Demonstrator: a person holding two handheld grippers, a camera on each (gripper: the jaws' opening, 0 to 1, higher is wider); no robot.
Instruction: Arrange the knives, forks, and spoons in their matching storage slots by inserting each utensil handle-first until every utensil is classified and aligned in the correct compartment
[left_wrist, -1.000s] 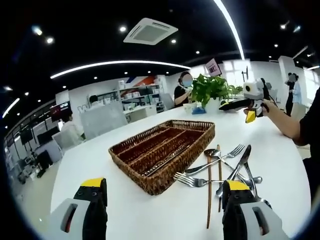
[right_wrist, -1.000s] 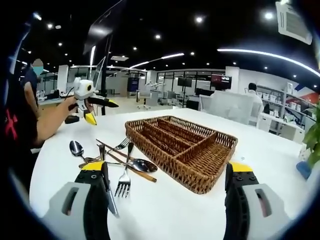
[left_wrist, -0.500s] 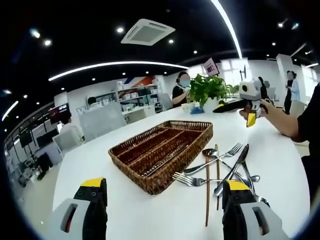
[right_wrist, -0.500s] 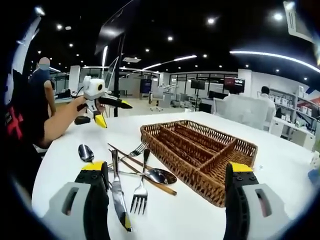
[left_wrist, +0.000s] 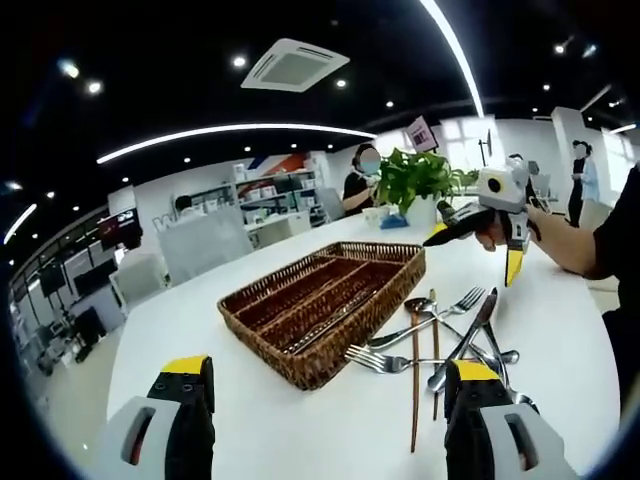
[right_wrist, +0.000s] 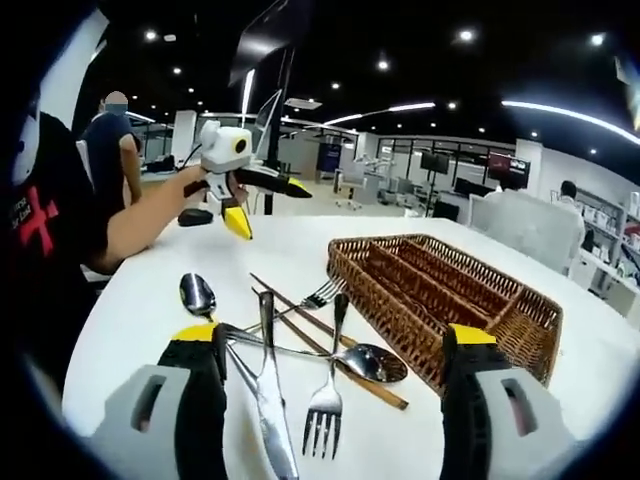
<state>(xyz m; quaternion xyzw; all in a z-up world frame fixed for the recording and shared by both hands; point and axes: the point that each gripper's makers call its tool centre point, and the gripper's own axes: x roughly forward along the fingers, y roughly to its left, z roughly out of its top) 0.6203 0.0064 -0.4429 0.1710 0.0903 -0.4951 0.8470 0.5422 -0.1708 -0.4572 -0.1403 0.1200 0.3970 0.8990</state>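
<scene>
While the brown woven wicker tray (left_wrist: 330, 300) with its long slots lies bare near the middle of the round white table (left_wrist: 250, 420), I judge the sorting not yet begun. Every utensil lies in a crossed heap just beside the tray: a silver knife (right_wrist: 270, 390), silver forks (right_wrist: 327, 405), silver spoons (right_wrist: 197, 295) and wooden-handled pieces (left_wrist: 416, 385) (kind unclear). All of them remain to be slotted handle-first. My left gripper (left_wrist: 325, 420) has its jaws spread wide and empty above the table's near edge; my right gripper (right_wrist: 330, 400), equally spread and empty, hangs over the heap. The left gripper view shows a green potted plant (left_wrist: 420, 180) at the far edge; the right gripper view shows the knife blade clearly.
</scene>
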